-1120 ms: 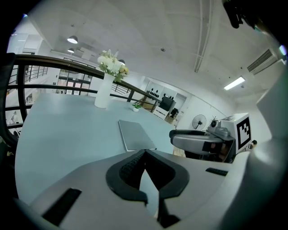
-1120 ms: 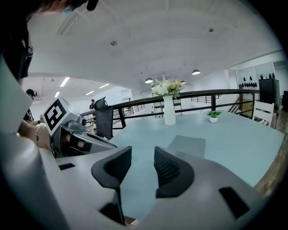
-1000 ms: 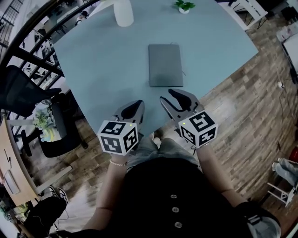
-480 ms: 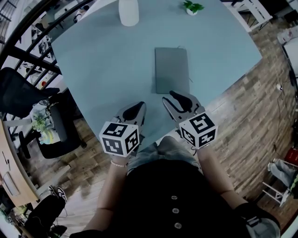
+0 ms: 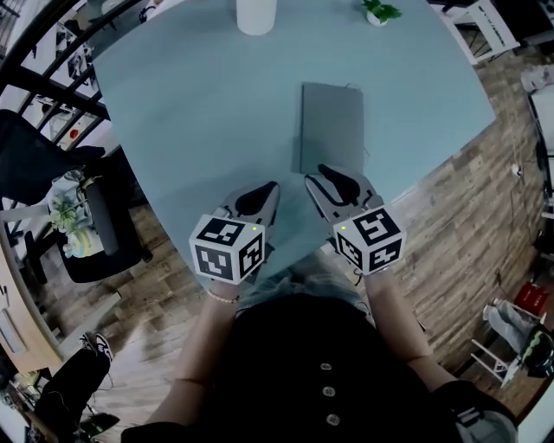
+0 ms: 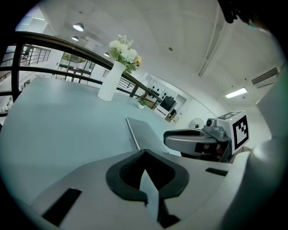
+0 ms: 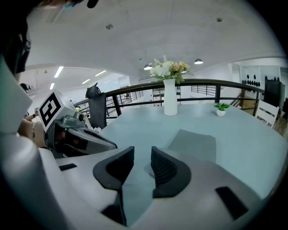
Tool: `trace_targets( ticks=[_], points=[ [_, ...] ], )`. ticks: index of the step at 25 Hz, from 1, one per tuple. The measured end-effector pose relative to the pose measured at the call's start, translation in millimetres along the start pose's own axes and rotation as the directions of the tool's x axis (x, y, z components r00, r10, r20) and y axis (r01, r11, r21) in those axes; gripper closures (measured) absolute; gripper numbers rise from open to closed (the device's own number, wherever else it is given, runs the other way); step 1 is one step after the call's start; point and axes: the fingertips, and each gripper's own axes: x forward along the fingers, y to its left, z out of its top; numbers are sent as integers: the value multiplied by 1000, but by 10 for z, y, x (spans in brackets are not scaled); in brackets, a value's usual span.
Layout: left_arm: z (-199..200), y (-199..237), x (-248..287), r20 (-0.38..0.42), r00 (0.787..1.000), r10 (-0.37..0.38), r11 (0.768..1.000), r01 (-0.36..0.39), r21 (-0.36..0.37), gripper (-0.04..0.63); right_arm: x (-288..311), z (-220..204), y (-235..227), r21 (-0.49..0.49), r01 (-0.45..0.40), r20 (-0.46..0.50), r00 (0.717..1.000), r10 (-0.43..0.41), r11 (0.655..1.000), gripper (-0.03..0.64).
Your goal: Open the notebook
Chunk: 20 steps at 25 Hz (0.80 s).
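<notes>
We log the surface as a plain pale blue-green. Notebook: flat mid-grey cover, no pattern. Vase white; its flowers white with some yellow. Small plant green. Floor: mottled brown wood planks.

Matt grey notebook on smooth matt table.

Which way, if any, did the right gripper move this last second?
Yes: the right gripper went forward toward the notebook; its tip now meets its near edge in the head view. Its jaws are closing with nothing between them.
</notes>
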Motion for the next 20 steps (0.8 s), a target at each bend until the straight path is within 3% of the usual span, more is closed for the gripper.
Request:
trace_targets(
  ticks=[7, 20],
  points=[
    [-53, 135, 91, -21, 999, -34, 999, 34, -24, 578, 269, -142, 38, -126, 15, -95, 995, -27, 992, 492],
    [-100, 302, 216, -37, 999, -23, 999, 21, -49, 578, 541, -503, -56, -246, 18, -232, 970, -77, 969, 513]
  ],
)
